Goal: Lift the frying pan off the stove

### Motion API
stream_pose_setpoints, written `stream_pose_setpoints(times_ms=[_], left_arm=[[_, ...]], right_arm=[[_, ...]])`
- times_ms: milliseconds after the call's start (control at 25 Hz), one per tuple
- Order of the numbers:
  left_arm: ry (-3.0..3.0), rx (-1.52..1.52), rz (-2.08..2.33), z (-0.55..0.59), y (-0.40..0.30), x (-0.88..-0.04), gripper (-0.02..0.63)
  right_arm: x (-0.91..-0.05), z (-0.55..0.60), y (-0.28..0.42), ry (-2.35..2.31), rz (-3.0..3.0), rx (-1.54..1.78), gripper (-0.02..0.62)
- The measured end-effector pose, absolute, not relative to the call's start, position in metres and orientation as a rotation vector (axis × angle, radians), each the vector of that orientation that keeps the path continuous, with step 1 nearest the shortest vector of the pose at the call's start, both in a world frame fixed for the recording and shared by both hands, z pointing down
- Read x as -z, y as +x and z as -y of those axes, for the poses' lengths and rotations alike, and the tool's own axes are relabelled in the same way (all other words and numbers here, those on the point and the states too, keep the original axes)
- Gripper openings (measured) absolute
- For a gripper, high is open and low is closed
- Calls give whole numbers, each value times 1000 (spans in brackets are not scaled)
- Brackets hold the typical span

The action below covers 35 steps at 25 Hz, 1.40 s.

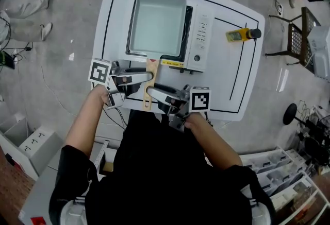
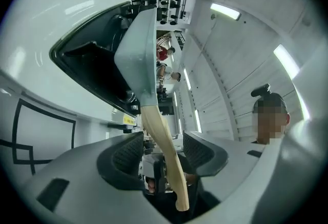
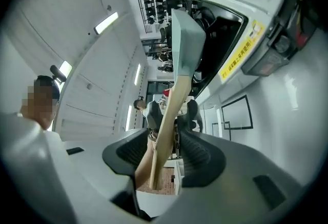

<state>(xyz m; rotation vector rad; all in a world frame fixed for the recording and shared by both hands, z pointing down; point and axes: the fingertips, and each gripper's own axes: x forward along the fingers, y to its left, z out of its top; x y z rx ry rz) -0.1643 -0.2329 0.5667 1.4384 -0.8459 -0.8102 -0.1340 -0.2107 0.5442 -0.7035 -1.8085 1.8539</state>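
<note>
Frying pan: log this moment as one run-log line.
frying pan: on portable stove | left gripper: open, astride wooden handle | right gripper: open, astride handle | lift: not begun

Frying pan (image 1: 157, 26) on the stove (image 1: 198, 33) — bottle (image 1: 240, 35) off to their right.

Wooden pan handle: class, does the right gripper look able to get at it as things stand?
Probably yes: the handle lies between the open jaws of the right gripper with nothing intervening; the left gripper straddles it too.
</note>
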Motion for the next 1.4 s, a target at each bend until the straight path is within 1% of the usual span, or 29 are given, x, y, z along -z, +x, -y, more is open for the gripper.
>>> stream_pose_setpoints(times_ms=[160, 280, 360, 480, 800, 1000, 1200, 1400], left_arm=[[1396, 827, 834, 237, -166, -572, 238], [1392, 837, 825, 240, -166, -570, 228], [1388, 839, 818, 240, -164, -569, 217], [1387, 839, 813, 241, -164, -568, 183], [1436, 783, 835, 237, -162, -568, 173], [1452, 778, 846, 235, -161, -555, 172], [1520, 754, 819, 231, -155, -529, 170], [1578, 824, 723, 222, -141, -487, 165]], right_arm=[[-540, 201, -146, -788, 1850, -1771, 190], [-542, 194, -145, -770, 1804, -1776, 184], [-542, 193, -144, -759, 1802, -1770, 141], [-542, 194, -145, -757, 1812, -1771, 132], [-544, 191, -144, -745, 1855, -1752, 132], [-532, 188, -143, -731, 1893, -1763, 143], [-510, 183, -139, -731, 2006, -1712, 144], [-476, 174, -124, -708, 2110, -1713, 144]])
